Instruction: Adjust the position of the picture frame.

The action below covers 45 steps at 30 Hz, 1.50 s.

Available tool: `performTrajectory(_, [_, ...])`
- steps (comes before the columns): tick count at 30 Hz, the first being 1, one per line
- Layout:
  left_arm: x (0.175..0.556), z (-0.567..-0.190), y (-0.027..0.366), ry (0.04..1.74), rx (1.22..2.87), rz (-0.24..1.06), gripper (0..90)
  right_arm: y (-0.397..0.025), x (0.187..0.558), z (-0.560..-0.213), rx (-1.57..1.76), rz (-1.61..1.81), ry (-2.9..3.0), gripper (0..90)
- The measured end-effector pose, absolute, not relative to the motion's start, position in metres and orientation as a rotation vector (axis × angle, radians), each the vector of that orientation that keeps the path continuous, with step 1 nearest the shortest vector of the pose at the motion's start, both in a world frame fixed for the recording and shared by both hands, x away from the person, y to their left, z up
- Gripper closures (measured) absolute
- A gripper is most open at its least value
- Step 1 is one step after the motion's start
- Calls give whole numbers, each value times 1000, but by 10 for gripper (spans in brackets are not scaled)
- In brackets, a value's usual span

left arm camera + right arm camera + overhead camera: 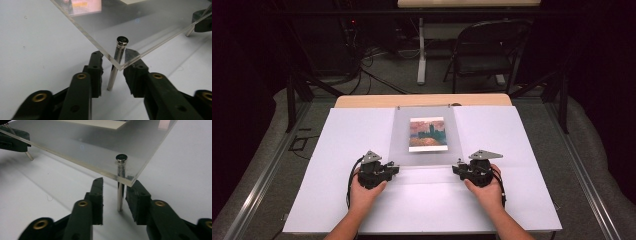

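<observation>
Your left tongs (113, 72) stand spread around the near-left pin (116, 63), jaws either side with daylight between them and the metal; your right tongs (113, 195) are spread the same way around the near-right pin (120, 182). Neither is pinching anything. The clear sheet (424, 150) sits raised on these pins above the white worktop (337, 150), with the picture (427, 134) under it, toward the far side.

The likely trouble is closing off-centre: one jaw touches first, shoves the pin sideways, and the corner of the sheet rides with it. The pins look thin and smooth, so a grip low on the shaft could let them tilt or slip. If one hand moves before the other, the sheet may twist and drag over the picture. Watch the sheet's edge too; it overhangs both jaws and could catch them as you lift.
</observation>
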State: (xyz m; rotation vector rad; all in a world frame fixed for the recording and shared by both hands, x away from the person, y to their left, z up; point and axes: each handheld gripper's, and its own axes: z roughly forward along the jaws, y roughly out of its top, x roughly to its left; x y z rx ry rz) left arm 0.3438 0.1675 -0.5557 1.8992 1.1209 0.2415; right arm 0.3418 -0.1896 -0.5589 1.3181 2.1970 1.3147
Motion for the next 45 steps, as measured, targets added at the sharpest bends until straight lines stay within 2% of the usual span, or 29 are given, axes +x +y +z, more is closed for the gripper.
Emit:
performTrajectory(6, [341,-555,168,1122,1884,261,493,-189,341,-559,1305,1295,2188,486])
performTrajectory(11, [336,-556,173,1127,1893,287,434,-190,336,-556,1283,1270,2187,422])
performTrajectory(15, [331,-555,175,1117,1890,294,396,-195,331,-553,1276,1255,2190,416])
performTrajectory(31, [311,-545,190,1067,1882,303,389,-215,302,-541,1253,1282,2186,413])
performTrajectory(45, [303,-534,202,1073,1846,278,383,-219,296,-532,1224,1271,2186,403])
